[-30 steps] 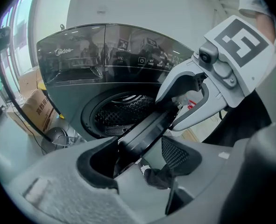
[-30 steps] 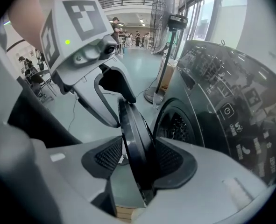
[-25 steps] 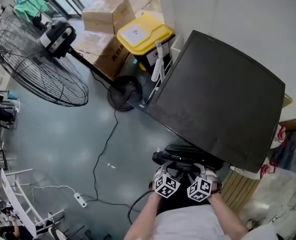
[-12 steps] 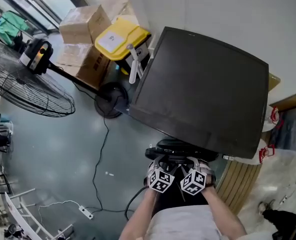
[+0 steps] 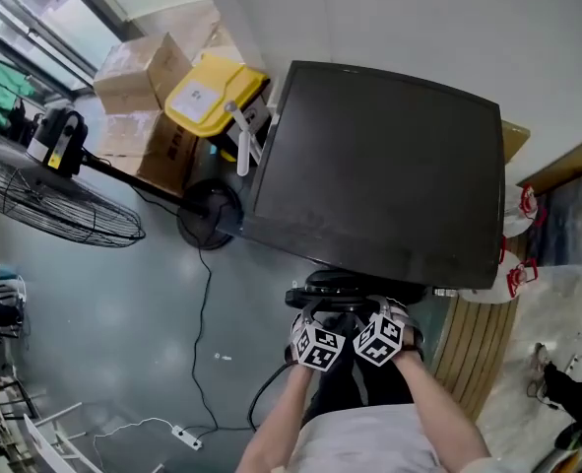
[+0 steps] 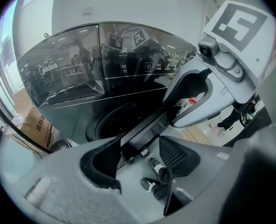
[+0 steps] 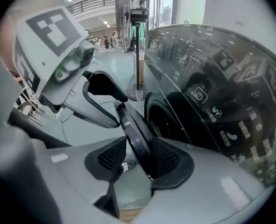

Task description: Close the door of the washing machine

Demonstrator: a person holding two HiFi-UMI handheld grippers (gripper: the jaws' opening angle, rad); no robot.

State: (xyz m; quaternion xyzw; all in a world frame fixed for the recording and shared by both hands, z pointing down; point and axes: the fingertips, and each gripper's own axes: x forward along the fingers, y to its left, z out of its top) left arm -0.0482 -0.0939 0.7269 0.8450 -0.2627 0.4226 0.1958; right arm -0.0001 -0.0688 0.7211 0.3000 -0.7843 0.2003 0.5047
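The task is barely begun, judging by how things lie. In the head view the washing machine [image 5: 379, 175] fills the centre and upper right of the frame. Its door [image 5: 355, 294] juts out from the front edge at lower centre, wide open and well clear of the front panel. Both gripper views show the round drum opening [image 6: 114, 125] dark and uncovered, so the door is neither swung in nor latched.

The approach looks done, as both grippers are at the door's rim. The right gripper [image 7: 137, 158] has the rim edge-on between its fingers [image 7: 168, 158]. Those fingers have just been opening slightly, yet the rim fills the gap and lies close against both pads. That reads as a hold on the door, though the view cannot show how firm it is.

The left gripper [image 6: 138, 155] has its fingers [image 6: 100, 161] spread wide. They have just been closing a little, but they grip nothing. The door's edge runs down from the upper right of that view and ends in the gap between them, clear of both pads.

What is left is the task proper: swinging the door across the opening and pressing it home until it catches.
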